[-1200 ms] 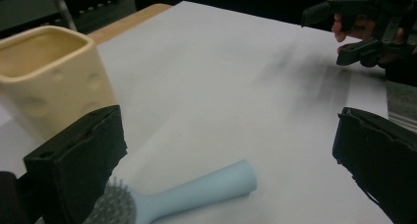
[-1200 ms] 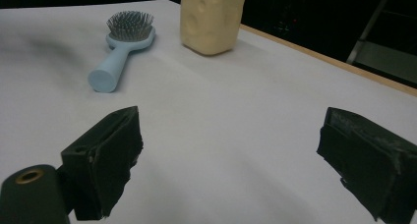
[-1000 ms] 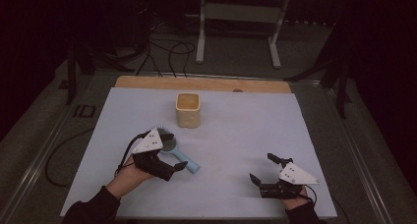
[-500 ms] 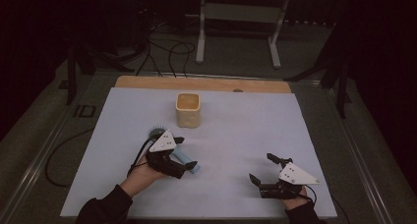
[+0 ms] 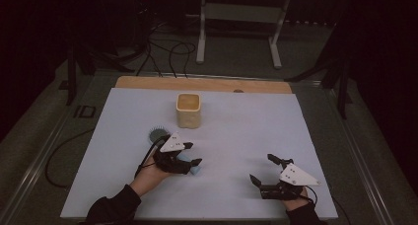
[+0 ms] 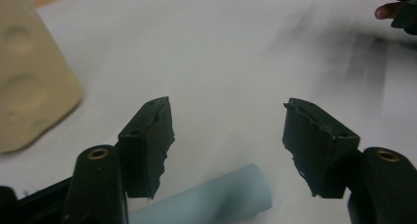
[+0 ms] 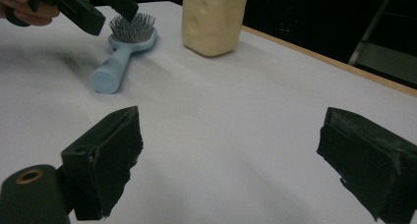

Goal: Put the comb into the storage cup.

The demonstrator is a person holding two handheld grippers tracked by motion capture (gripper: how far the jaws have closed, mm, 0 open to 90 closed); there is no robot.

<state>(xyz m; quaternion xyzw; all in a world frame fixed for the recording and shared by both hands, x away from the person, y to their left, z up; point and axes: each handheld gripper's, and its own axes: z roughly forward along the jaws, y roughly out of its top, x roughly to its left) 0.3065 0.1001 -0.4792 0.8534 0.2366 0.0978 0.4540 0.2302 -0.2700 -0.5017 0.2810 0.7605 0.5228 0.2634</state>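
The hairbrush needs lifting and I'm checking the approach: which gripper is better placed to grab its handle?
Left. The left gripper hangs right over the hairbrush, its jaws just closing, the handle beneath them, not yet pinched. The right gripper sits open, well apart.

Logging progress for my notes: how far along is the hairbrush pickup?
Early. Done: the left gripper is over the blue hairbrush handle. In hand: its fingers have been closing, handle between them, untouched. Left: grip and lift. The right gripper rests open.
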